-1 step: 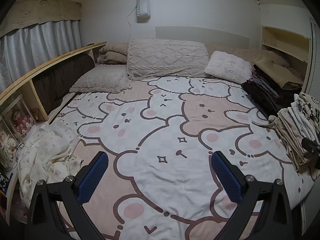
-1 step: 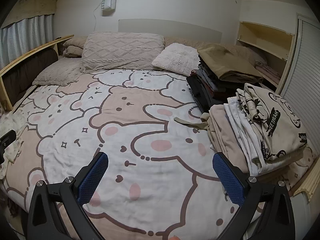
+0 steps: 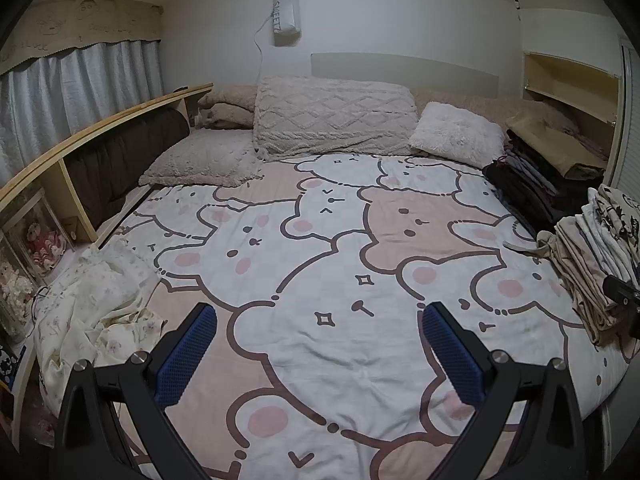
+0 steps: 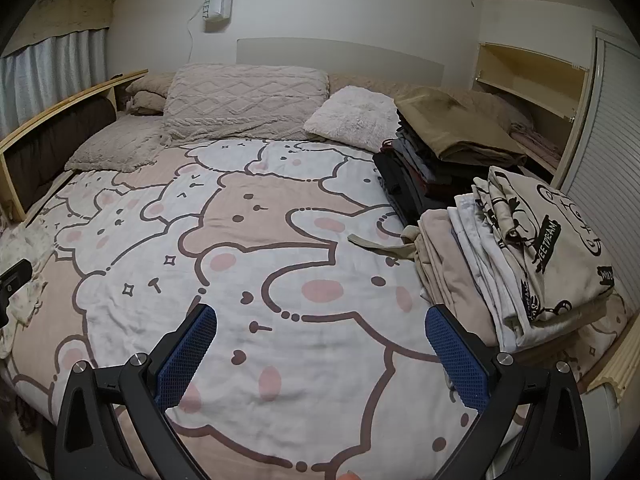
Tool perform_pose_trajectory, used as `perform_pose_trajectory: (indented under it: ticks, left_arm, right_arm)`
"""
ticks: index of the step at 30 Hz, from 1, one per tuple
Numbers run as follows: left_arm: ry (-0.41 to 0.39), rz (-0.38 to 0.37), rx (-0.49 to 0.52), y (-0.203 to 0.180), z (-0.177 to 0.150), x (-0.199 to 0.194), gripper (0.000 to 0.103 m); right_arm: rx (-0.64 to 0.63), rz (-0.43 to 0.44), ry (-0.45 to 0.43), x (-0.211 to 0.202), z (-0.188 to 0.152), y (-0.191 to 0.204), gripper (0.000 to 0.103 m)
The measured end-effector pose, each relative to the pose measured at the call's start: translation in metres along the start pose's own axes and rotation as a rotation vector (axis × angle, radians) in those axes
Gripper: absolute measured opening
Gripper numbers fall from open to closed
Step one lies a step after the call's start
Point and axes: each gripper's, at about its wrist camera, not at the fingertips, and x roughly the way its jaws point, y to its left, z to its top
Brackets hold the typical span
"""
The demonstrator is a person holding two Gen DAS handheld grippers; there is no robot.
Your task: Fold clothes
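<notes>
A crumpled cream floral garment [image 3: 92, 312] lies unfolded at the bed's left edge; a bit of it shows in the right wrist view [image 4: 24, 276]. A stack of folded light clothes [image 4: 516, 264] with a printed cream top on it sits at the right edge, also in the left wrist view [image 3: 592, 264]. Behind it stands a pile of dark folded clothes [image 4: 420, 168] under a tan piece. My left gripper [image 3: 320, 352] is open and empty above the bedspread. My right gripper [image 4: 322, 352] is open and empty, just left of the light stack.
The bed carries a bear-print spread [image 3: 340, 264]. Pillows [image 3: 332, 116] line the headboard. A wooden shelf [image 3: 80, 152] runs along the left side, with curtains behind. An open cupboard [image 4: 532, 80] and a slatted door [image 4: 600, 184] stand at the right.
</notes>
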Motion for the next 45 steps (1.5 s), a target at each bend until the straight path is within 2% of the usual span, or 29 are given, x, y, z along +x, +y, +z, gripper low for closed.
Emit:
perform_pose_trajectory:
  ticks: [20, 34, 43, 45]
  left_arm:
    - [-0.005, 0.004, -0.007, 0.000, -0.001, -0.003, 0.103]
    - [0.021, -0.006, -0.021, 0.005, -0.004, 0.002, 0.103]
    - [0.085, 0.019, -0.122, 0.034, -0.028, 0.024, 0.103]
    - [0.098, 0.049, -0.139, 0.046, -0.037, 0.030, 0.103]
  right_arm:
    - [-0.007, 0.000, -0.001, -0.002, 0.000, 0.003, 0.103]
    - [-0.026, 0.004, 0.008, 0.001, -0.002, 0.007, 0.103]
    - [-0.055, 0.015, 0.043, 0.010, -0.007, 0.018, 0.103]
    - [-0.067, 0.016, 0.052, 0.013, -0.008, 0.022, 0.103]
